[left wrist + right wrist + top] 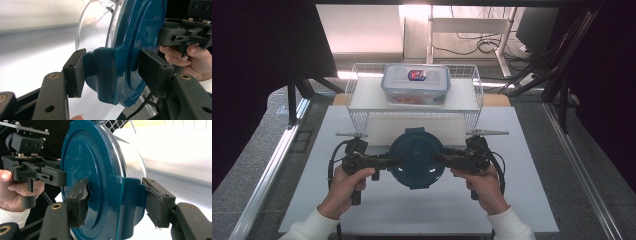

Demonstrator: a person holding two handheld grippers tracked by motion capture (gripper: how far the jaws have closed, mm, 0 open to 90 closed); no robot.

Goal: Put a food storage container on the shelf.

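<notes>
Hands level, facing inward: left gripper [398, 161] clamps the round blue-lidded container [416, 158] at nine o'clock, right gripper [435, 159] clamps it at three o'clock

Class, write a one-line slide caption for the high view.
Both grippers clamp a round blue-lidded container by its side tabs, before a wire shelf.

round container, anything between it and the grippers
No. Both grippers already clamp the round container by its blue lid's side tabs: left gripper on one tab, right gripper on the opposite one, pads touching.
</notes>
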